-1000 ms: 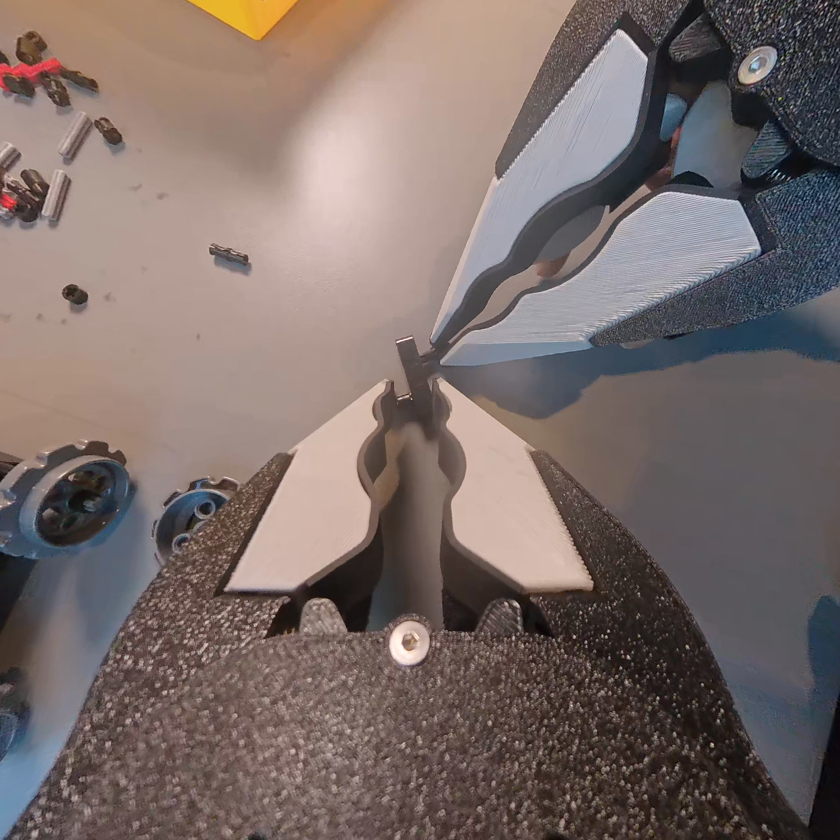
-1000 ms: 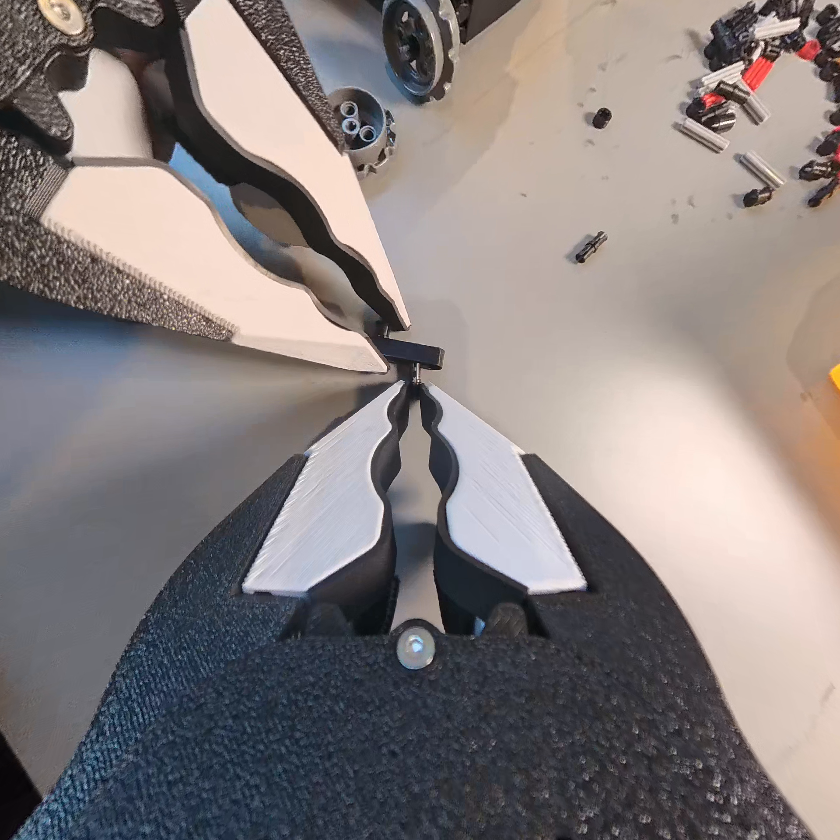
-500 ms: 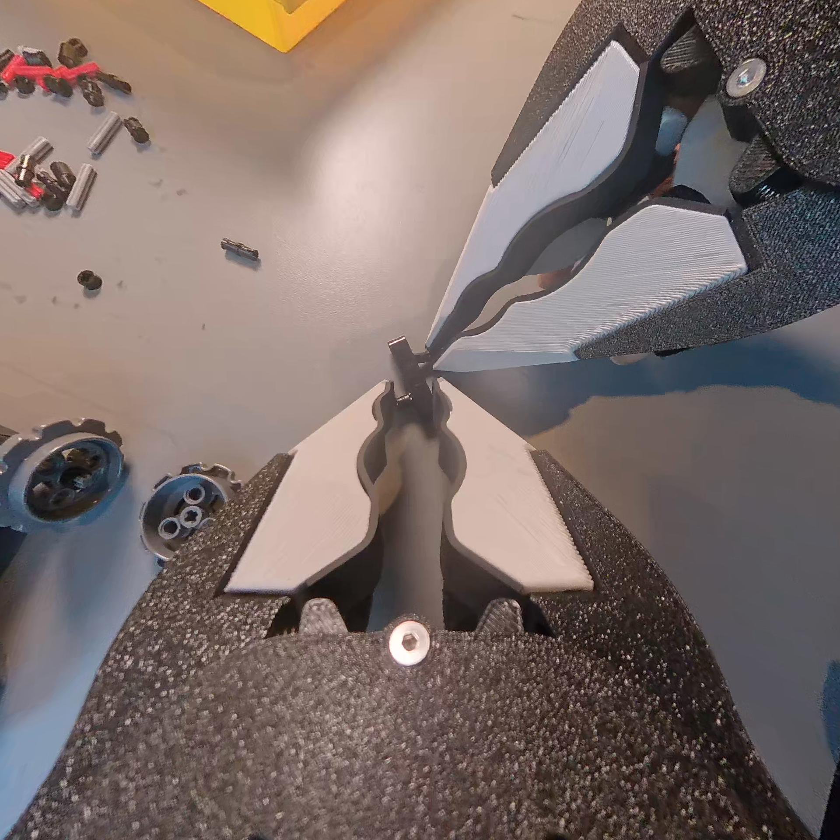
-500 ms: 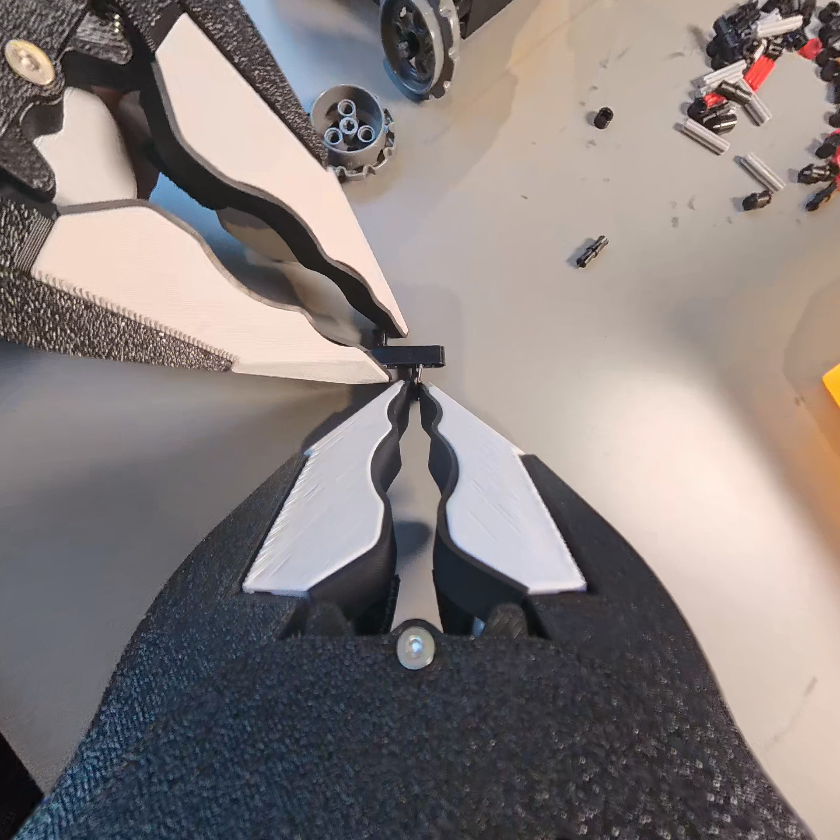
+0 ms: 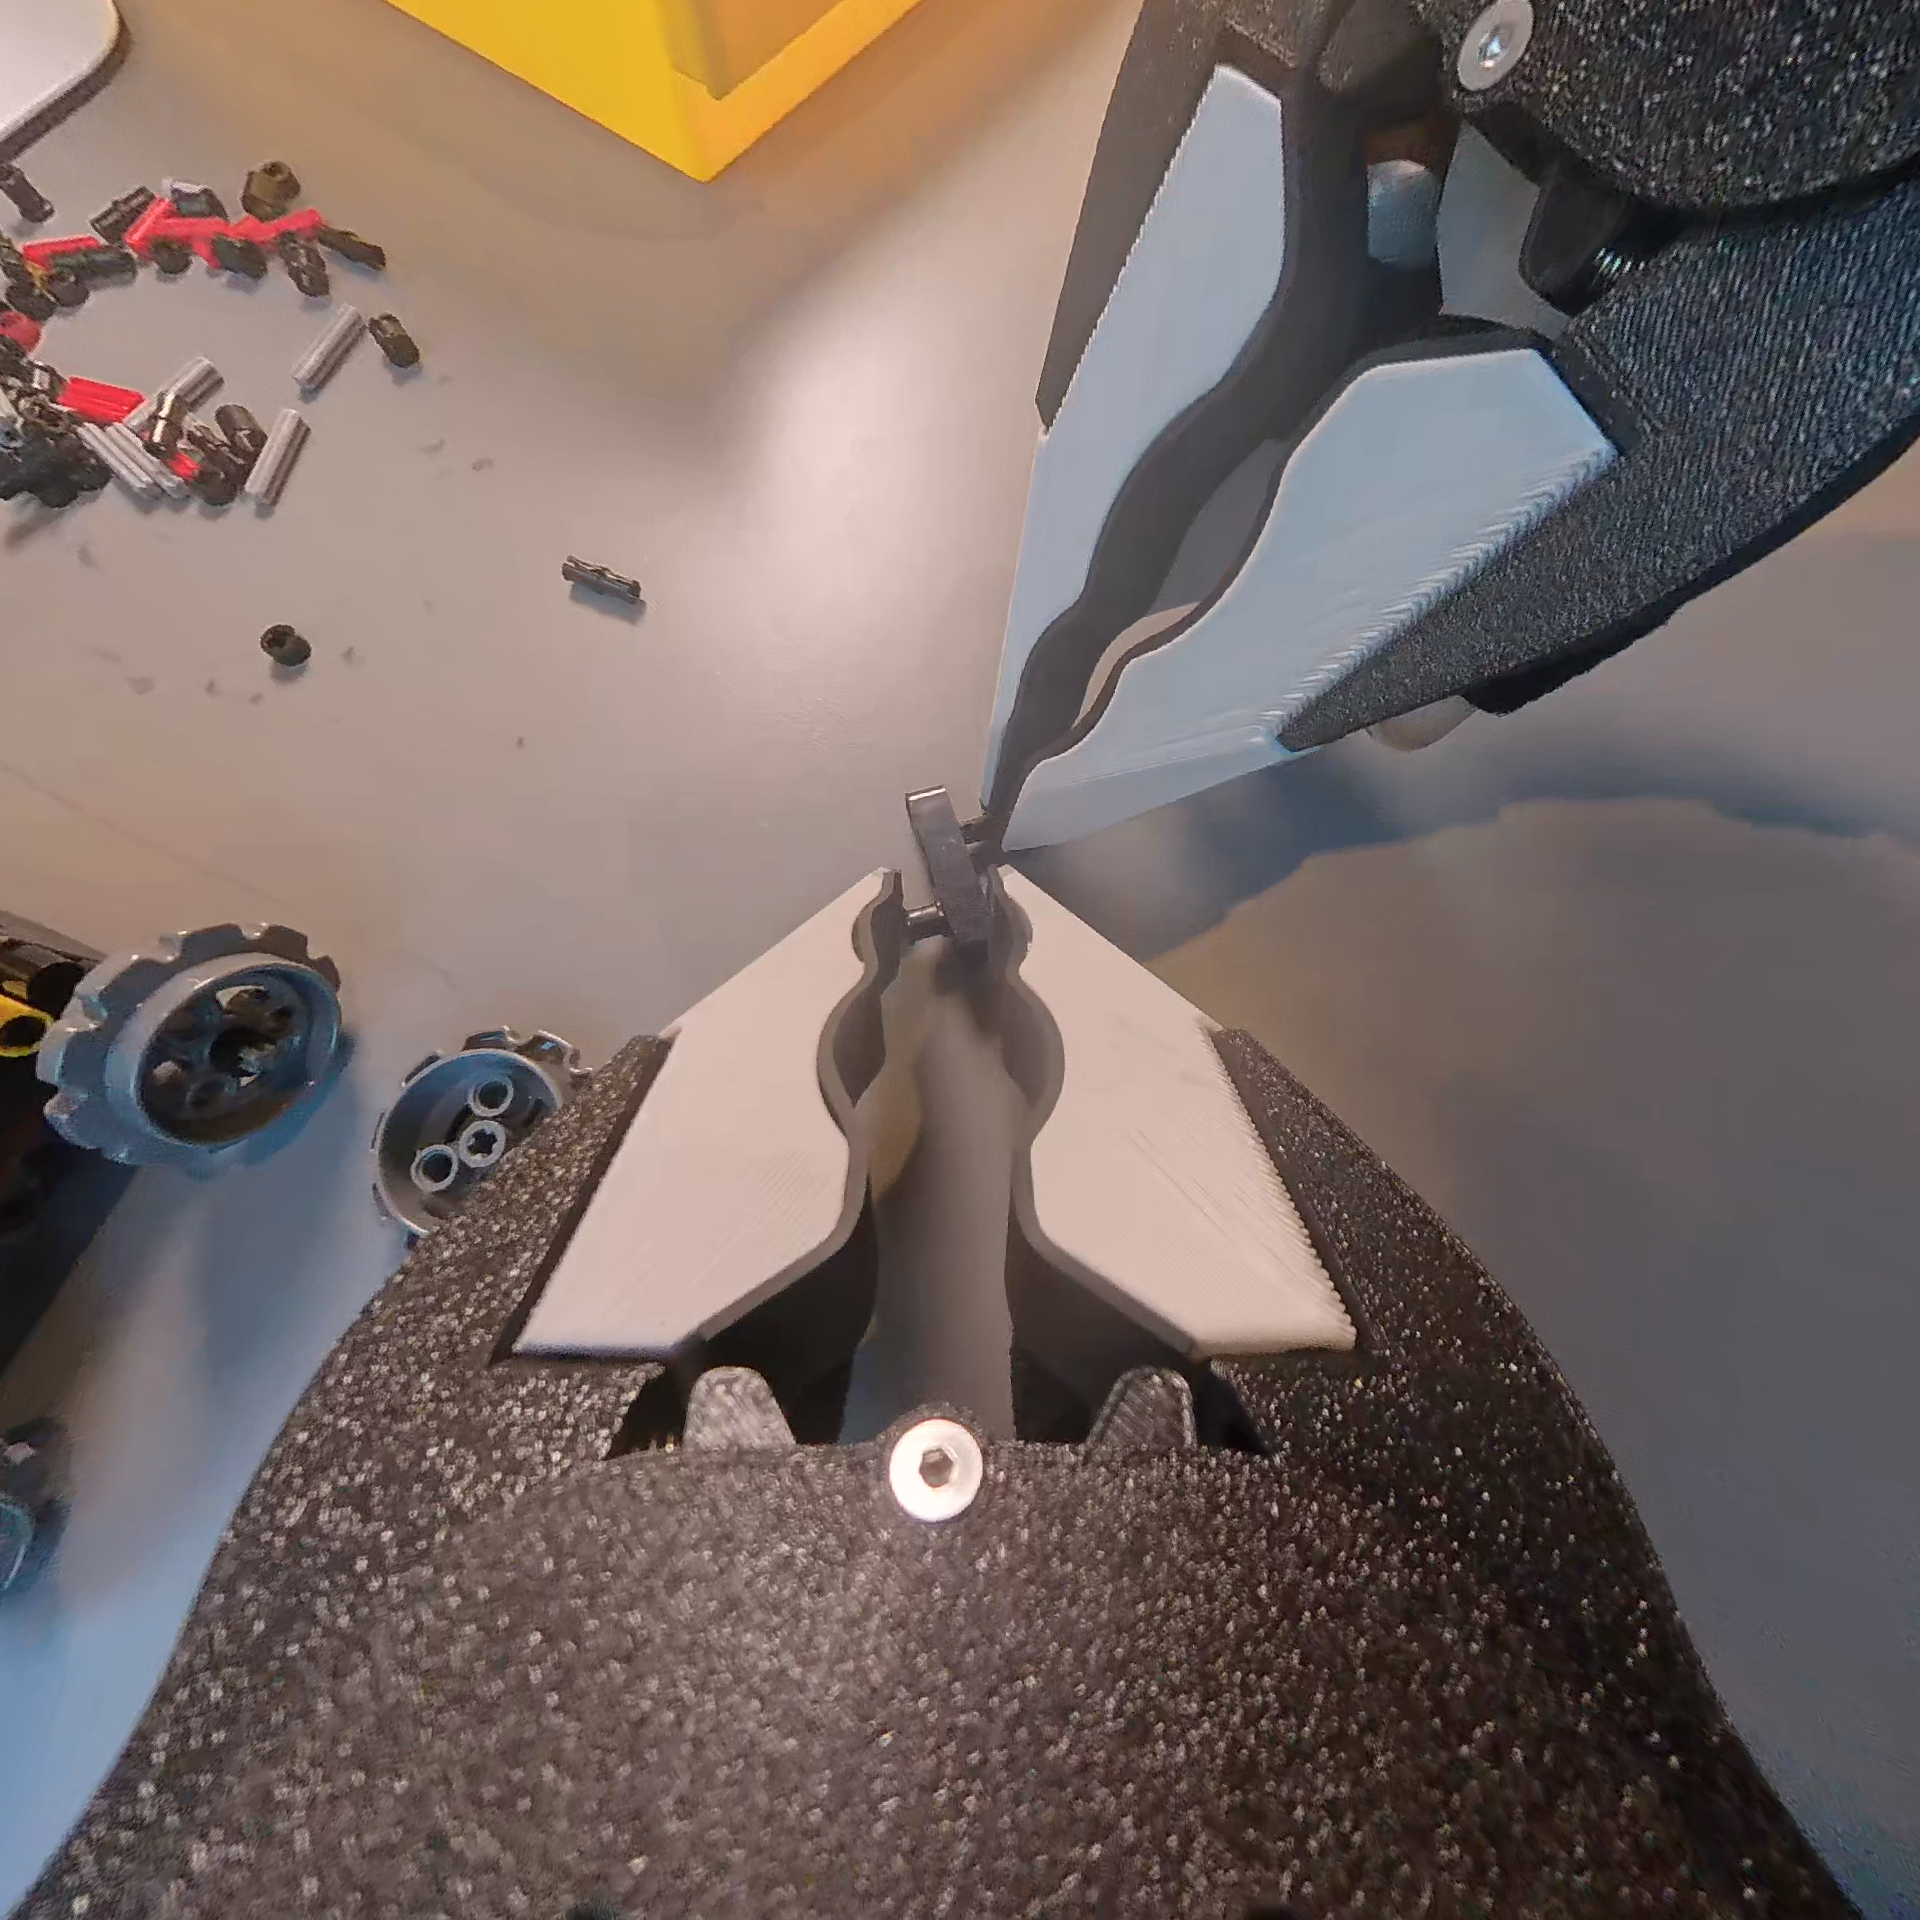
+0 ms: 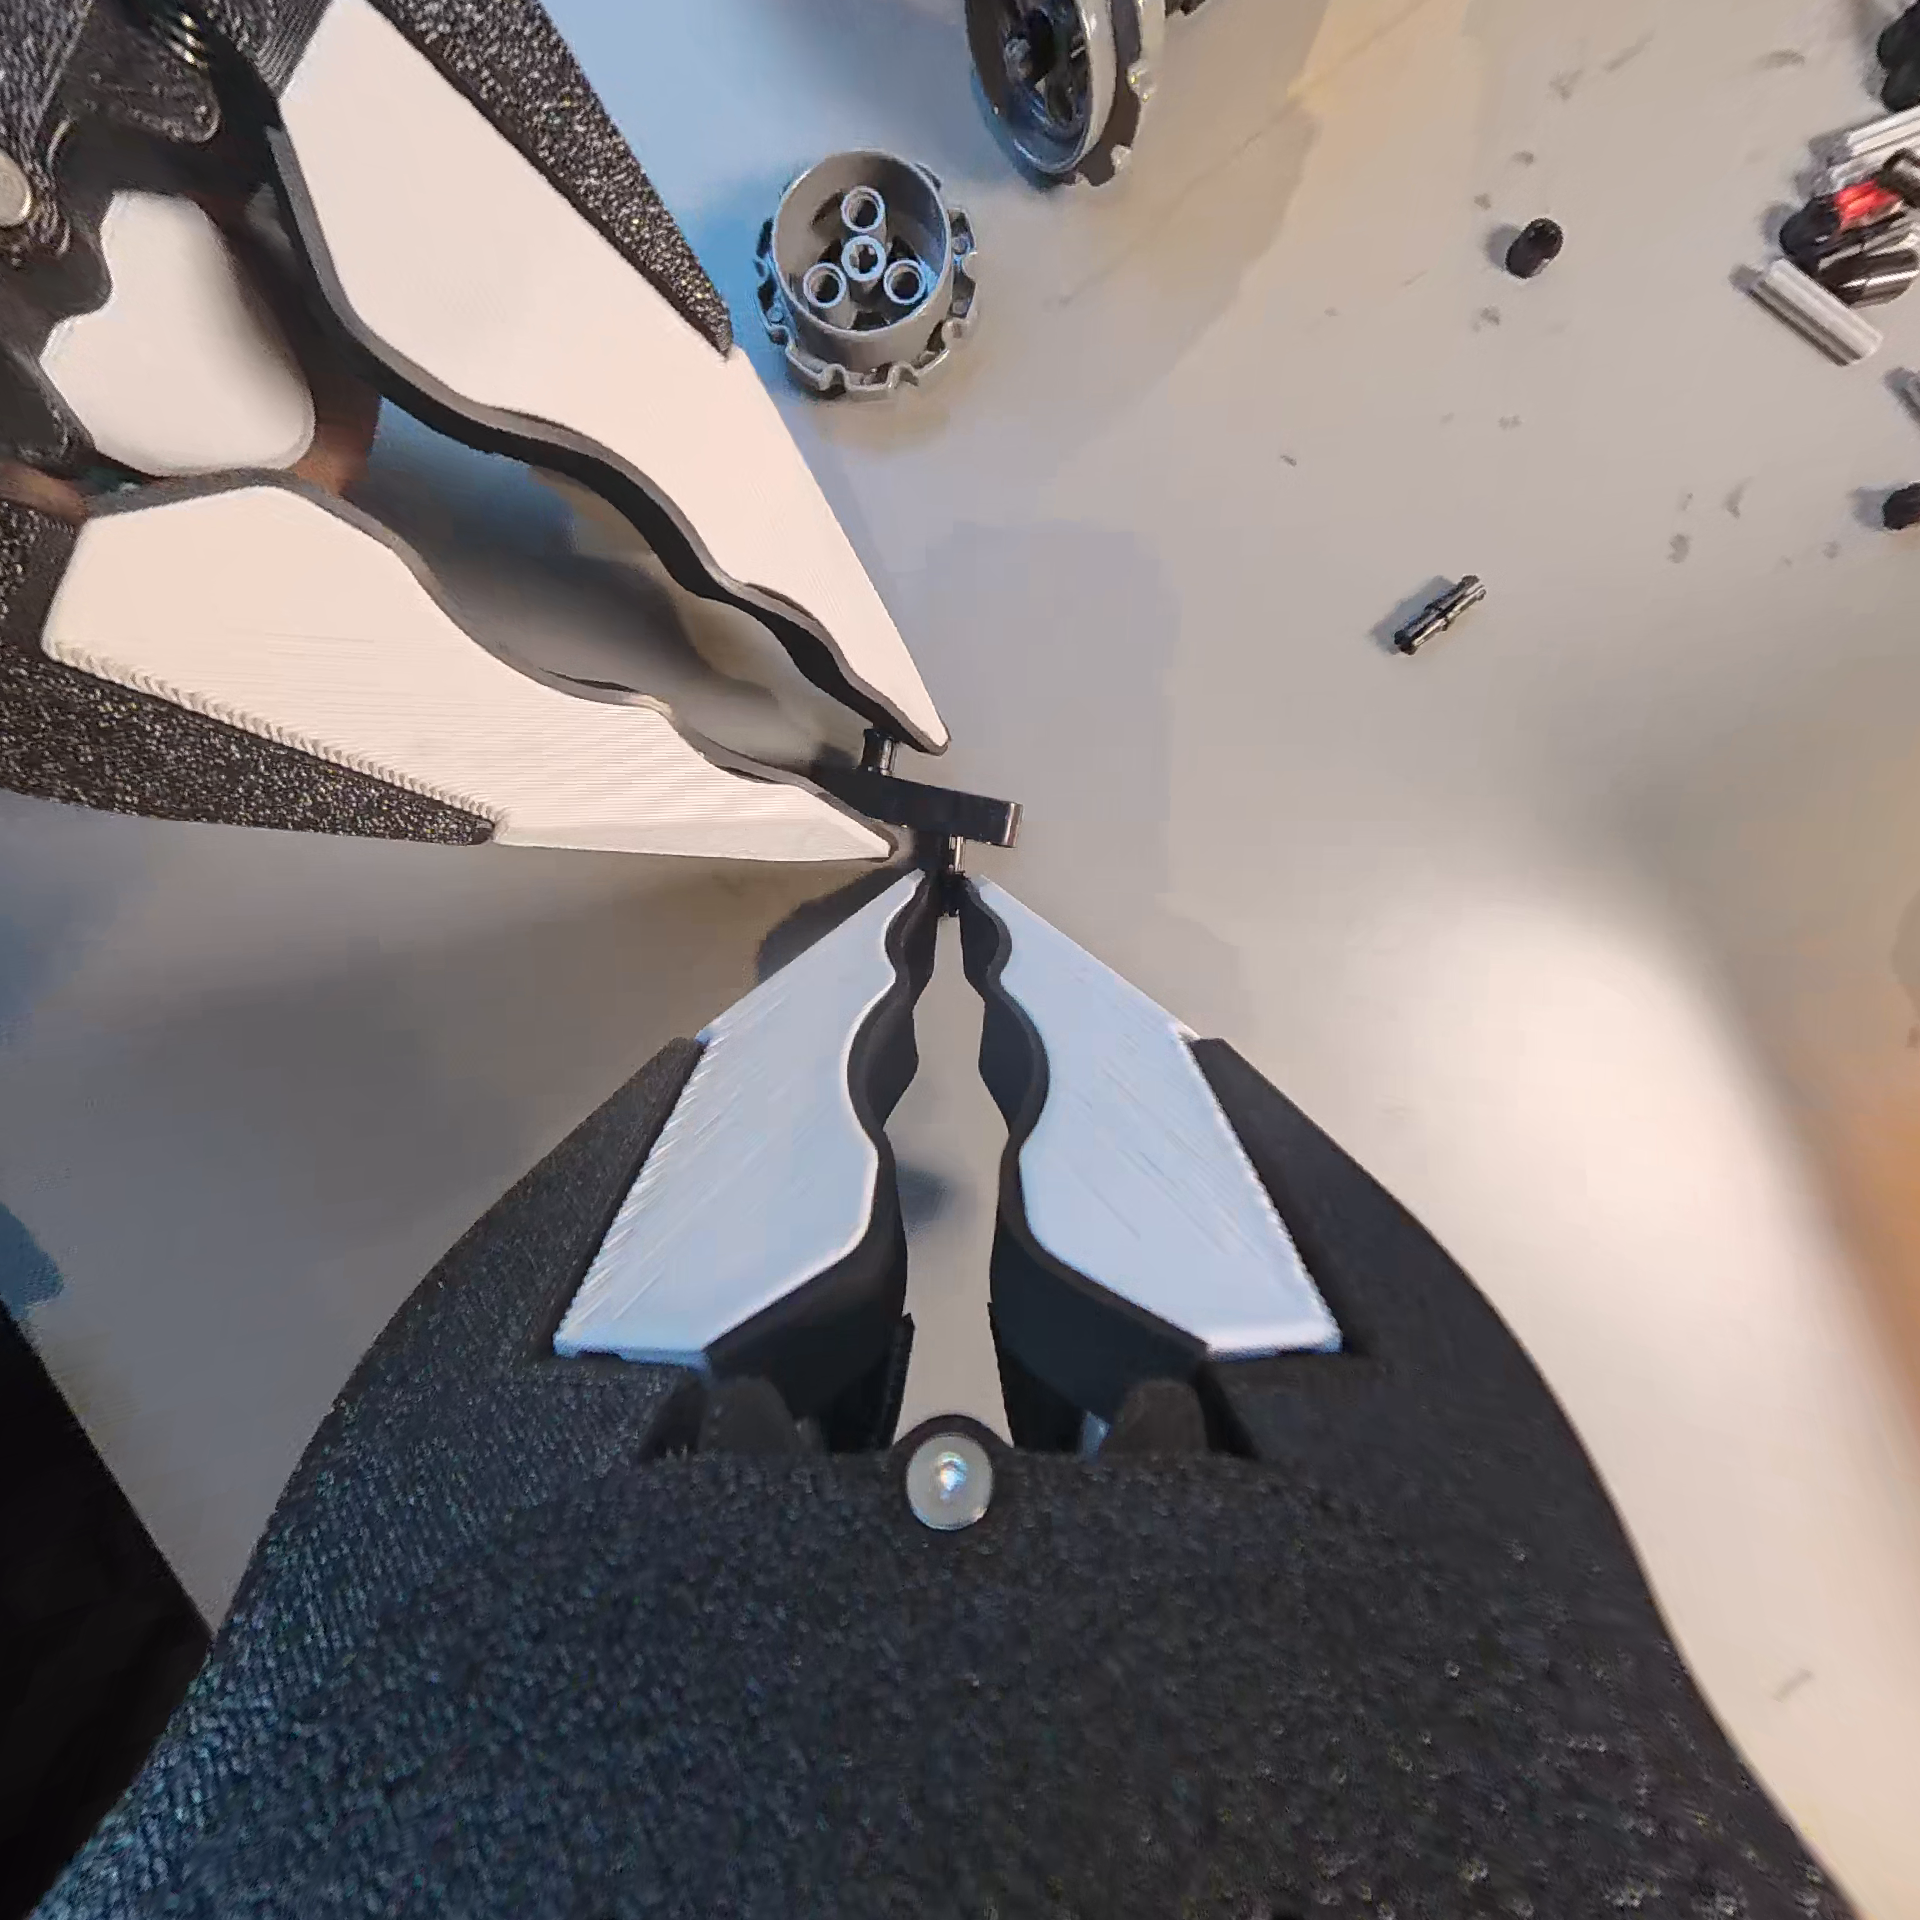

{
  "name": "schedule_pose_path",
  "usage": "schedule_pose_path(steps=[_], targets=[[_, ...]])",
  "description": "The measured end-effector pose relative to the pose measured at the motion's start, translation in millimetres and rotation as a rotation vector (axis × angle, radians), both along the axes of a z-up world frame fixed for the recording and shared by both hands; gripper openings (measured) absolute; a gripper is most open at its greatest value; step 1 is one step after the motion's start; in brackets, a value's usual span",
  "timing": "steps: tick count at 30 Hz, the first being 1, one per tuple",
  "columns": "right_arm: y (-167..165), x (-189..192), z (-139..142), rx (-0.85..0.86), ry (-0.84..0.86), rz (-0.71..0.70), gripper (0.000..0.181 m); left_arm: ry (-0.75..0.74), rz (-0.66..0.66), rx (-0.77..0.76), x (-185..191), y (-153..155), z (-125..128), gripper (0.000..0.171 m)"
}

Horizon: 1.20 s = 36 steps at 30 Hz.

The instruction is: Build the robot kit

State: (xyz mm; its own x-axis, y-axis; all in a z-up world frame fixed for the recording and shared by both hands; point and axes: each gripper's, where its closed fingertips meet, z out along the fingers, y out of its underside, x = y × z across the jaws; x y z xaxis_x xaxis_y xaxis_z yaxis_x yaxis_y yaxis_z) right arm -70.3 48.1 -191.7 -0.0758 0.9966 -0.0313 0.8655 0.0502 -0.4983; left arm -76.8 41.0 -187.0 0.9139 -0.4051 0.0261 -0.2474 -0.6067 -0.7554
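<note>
Our left tongs [image 5: 951,914] pinch the short black beam [image 5: 954,873] by its pin; right tongs [image 6: 940,883] clamp a second pin [image 6: 951,854] seated in it. We've lifted slightly since before, so the grey wheel hub [image 5: 468,1138] shows more. The grey surface [image 5: 1558,1195] rightward lies open; loose pins [image 5: 156,343] crowd left.

I was working at a hobby or lab bench — a plain grey table [image 5: 644,790] strewn with toy construction parts: a heap of small black, red and grey pins [image 5: 156,353], toothed grey wheel hubs [image 5: 197,1049] — and the corner of a yellow bin [image 5: 665,73].
</note>
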Motion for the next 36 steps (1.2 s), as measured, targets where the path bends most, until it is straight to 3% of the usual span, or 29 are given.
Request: schedule_pose_path(steps=[10, 18, 31, 36], targets=[[-0.4, 0.0, 0.0, 0.003, -0.006, 0.024, 0.003, 0.106, -0.049, 0.015, 4.1, -1.4, -3.7, 0.008], [-0.6, -1.0, 0.2, 0.004, 0.014, 0.049, 0.003, 0.041, -0.085, -0.009, 4.0, -3.1, -3.9, 0.008], [-1.8, -6.0, 1.5, -0.071, 0.143, -0.163, 0.001, 0.005, -0.066, -0.027, 6.0, -3.6, -3.4, 0.008], [-1.3, -7.0, 0.8, 0.026, 0.102, -0.069, 0.003, 0.034, -0.079, -0.017, 4.2, -3.6, -3.7, 0.008]])
